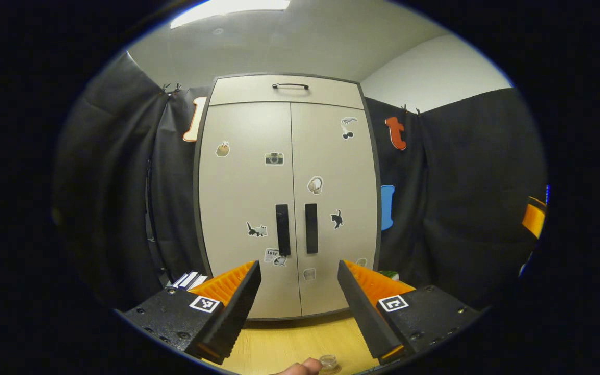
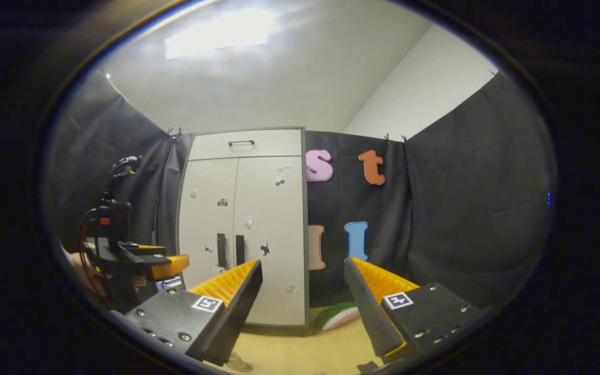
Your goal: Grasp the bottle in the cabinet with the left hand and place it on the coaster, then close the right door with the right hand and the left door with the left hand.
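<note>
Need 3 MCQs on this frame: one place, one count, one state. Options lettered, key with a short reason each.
1. Where does the cabinet stand in the left gripper view?
A. Straight ahead, on the wooden table
B. Off to the far right, on the floor
C. Behind the camera

2. How many vertical dark door handles are on the cabinet's two doors?
A. One
B. Two
C. Four

3. What state are the cabinet doors in?
A. Both shut
B. Right one open
C. Both wide open

Key:
1 A: the cabinet sits centred between the left gripper's fingers, its base on the table.
2 B: the left door handle and the right door handle flank the centre seam; the third handle, up top, is horizontal.
3 A: both door faces lie flush and no interior shows, also in the right gripper view, beyond the right gripper.
</note>
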A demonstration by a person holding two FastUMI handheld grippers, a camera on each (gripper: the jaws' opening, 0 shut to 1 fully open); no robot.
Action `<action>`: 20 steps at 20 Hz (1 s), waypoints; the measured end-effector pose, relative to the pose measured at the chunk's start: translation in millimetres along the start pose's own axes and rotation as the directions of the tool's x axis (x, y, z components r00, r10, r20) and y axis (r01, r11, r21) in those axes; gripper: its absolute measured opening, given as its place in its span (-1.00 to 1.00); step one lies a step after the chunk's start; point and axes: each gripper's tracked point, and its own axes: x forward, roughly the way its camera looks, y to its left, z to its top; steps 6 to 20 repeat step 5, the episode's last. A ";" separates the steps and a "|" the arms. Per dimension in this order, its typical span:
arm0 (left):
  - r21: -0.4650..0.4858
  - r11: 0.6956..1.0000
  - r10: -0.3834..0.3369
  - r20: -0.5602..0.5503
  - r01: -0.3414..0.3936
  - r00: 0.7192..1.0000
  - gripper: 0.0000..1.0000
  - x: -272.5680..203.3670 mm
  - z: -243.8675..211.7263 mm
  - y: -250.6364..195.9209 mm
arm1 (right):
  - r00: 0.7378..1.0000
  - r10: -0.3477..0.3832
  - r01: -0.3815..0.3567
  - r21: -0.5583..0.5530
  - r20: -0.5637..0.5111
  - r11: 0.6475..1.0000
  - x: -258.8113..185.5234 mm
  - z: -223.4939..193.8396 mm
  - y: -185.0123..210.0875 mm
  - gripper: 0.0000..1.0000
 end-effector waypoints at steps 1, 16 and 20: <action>-0.001 1.000 0.001 -0.004 -0.001 1.000 0.89 1.3 -2.5 1.3 | 1.000 0.000 0.000 -0.001 0.000 1.000 1.8 -0.1 -0.4 0.92; -0.020 1.000 0.012 -0.019 -0.012 1.000 0.89 6.3 -9.4 11.3 | 1.000 0.001 -0.001 0.001 -0.014 1.000 3.3 -3.3 0.6 0.93; -0.020 1.000 0.012 -0.019 -0.012 1.000 0.89 6.3 -9.4 11.3 | 1.000 0.001 -0.001 0.001 -0.014 1.000 3.3 -3.3 0.6 0.93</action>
